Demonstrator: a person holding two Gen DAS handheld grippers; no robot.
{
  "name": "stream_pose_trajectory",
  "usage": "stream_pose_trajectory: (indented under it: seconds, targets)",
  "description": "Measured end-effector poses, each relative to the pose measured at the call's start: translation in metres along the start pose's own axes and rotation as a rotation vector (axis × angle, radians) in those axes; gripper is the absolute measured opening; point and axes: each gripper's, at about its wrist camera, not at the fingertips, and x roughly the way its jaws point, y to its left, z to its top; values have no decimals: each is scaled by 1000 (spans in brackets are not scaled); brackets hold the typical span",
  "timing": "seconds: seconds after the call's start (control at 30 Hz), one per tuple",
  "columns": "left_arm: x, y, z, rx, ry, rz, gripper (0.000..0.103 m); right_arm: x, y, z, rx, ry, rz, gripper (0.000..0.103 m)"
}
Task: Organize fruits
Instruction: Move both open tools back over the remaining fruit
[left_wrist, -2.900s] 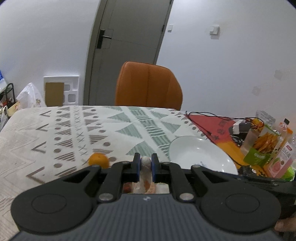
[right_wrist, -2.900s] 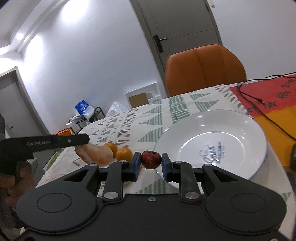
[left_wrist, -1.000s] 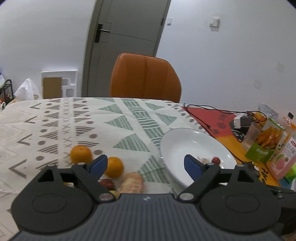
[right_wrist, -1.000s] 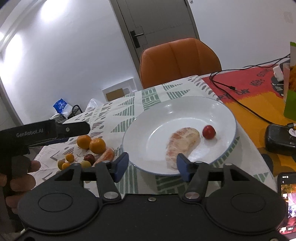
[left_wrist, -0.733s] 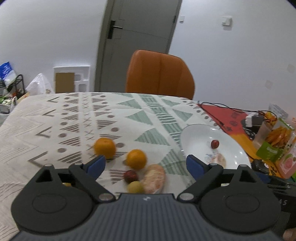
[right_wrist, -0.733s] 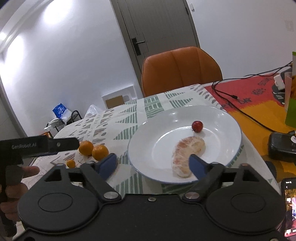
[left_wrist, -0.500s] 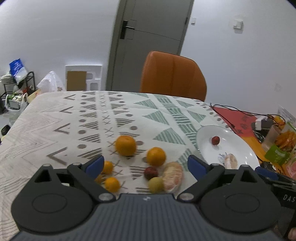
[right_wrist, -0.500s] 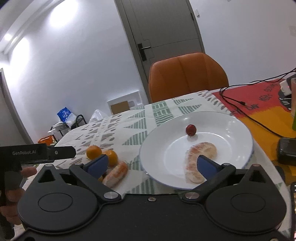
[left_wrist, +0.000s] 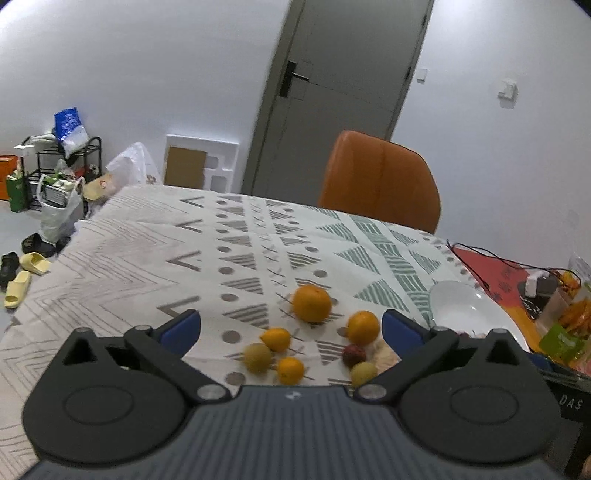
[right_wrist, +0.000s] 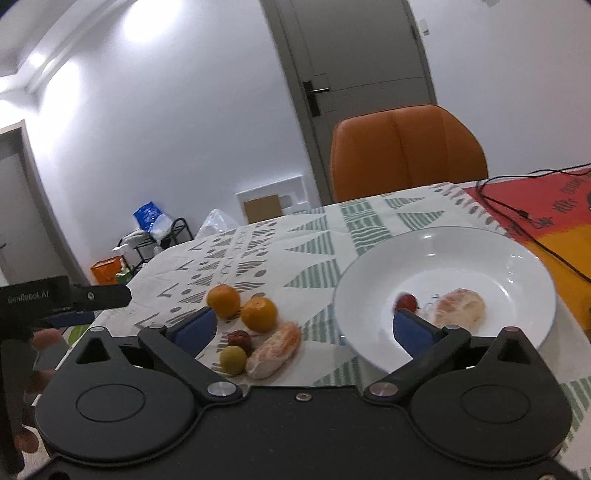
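Observation:
A white plate (right_wrist: 480, 243) holds a peeled citrus piece (right_wrist: 460, 308) and a small red fruit (right_wrist: 406, 302). On the patterned cloth to its left lie two oranges (right_wrist: 223, 301) (right_wrist: 259, 314), a dark red fruit (right_wrist: 239, 338), a yellow-green fruit (right_wrist: 233, 360) and another peeled piece (right_wrist: 275, 349). My right gripper (right_wrist: 303, 328) is open above these. My left gripper (left_wrist: 291, 328) is open over the same cluster: a large orange (left_wrist: 312, 303), a second orange (left_wrist: 363, 327), small kumquats (left_wrist: 276, 339) (left_wrist: 290, 370), a yellow-green fruit (left_wrist: 258, 357) and the plate (left_wrist: 465, 310) at right.
An orange chair (left_wrist: 380, 181) stands behind the table. Cables (right_wrist: 517, 214) cross a red-and-orange mat (right_wrist: 546, 206) right of the plate. Snack packets (left_wrist: 565, 332) stand at the far right. A hand (right_wrist: 40, 339) holds the left gripper's body (right_wrist: 55, 295) at the left of the right wrist view.
Both grippers have let go of a peeled piece and a red fruit, which now lie on the plate. Both have opened, pulled back and swung left toward the fruit cluster.

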Motion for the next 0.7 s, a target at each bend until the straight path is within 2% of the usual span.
stream_pose_trajectory:
  seconds: [0.13,0.23,0.3,0.4,0.53,0.7]
  targets:
    - [-3,10,0,-18,9,1,103,6,5,-3,-3,22,8,103]
    - [-1,13,-1,-10,25,51,103,10,9,-5,-18,34,24,103]
    - [1,18,-3,-17,50,45,103,12,12,-6,-30,40,35,103]
    - [4,23,-6,-30,66,61,103,20,16,-8,-42,85,43,103]
    - [9,27,-9,-33,61,82,103,25,23,-11,-70,103,67,102]
    - [14,31,-12,-27,69,68,101,34,29,-13,-85,140,94,79]
